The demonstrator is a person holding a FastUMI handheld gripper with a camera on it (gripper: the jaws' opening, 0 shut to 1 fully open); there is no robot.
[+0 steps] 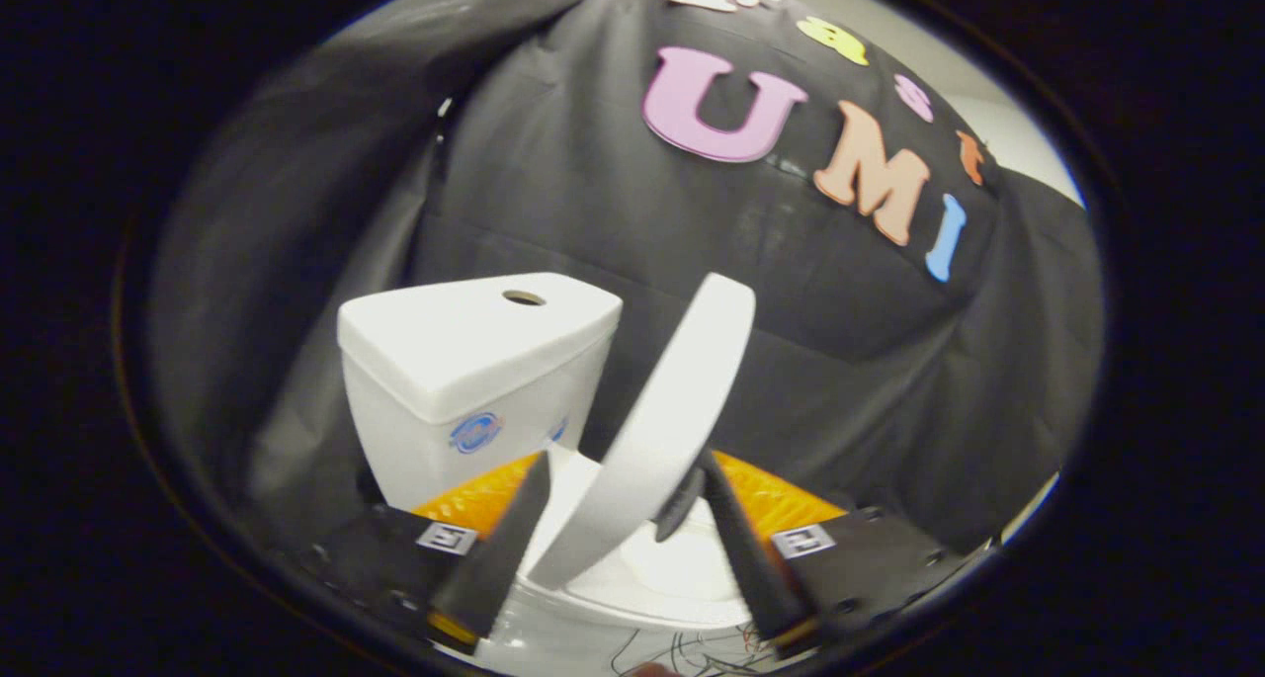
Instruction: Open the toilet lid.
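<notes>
No legible txt; tank (pixel 464 380) sticker blurred

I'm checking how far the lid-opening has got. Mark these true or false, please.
1. The toilet lid is raised, standing at a slant above the bowl. True.
2. The gripper has its fingers spread, with the lid's lower part between them. True.
3. The tank lies beyond the fingers, beside the lid. True.
4. The lid lies flat and closed on the bowl. False: it is lifted well off it.
5. The tank's top has no hole. False: a round hole shows.
</notes>
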